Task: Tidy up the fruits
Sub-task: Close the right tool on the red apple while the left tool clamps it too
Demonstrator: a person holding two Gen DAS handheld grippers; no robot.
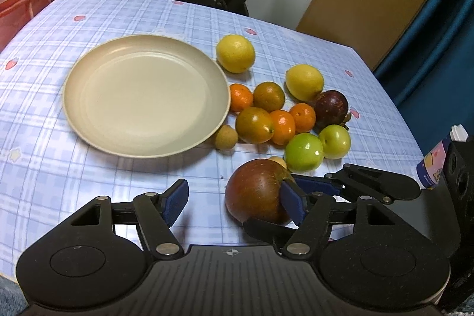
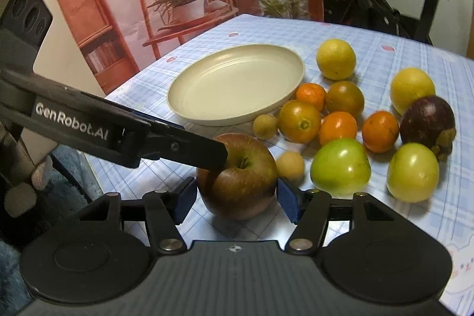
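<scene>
Red-brown apple (image 1: 254, 191) sits on the table (image 1: 44, 168), bracketed by the right tongs (image 2: 237, 200). Both blue pads (image 2: 186, 197) look flush on its flanks, so I read that as a grip, not yet lifted.

Left tongs (image 1: 234, 202) stand open and hold nothing. One finger lies against the apple's side near the stem and the other has bare table in front of it. My guess is that finger is steadying the apple so it doesn't roll while the right tongs seat; can't confirm it bears any load.

Cream plate (image 1: 142, 96) is empty, ahead-left of both tongs. Looks like the drop target, with a clear path to it.

Rest of the fruit is ahead-right of the tongs: two lemons (image 1: 235, 53), small oranges (image 1: 283, 126), two green fruits (image 1: 303, 151), a dark purple one (image 1: 331, 108). They're clustered and touching, so the apple, nearest and apart, was likely the easy first pick.

Risk: round, glossy skin on narrow pads may slip on lift.
</scene>
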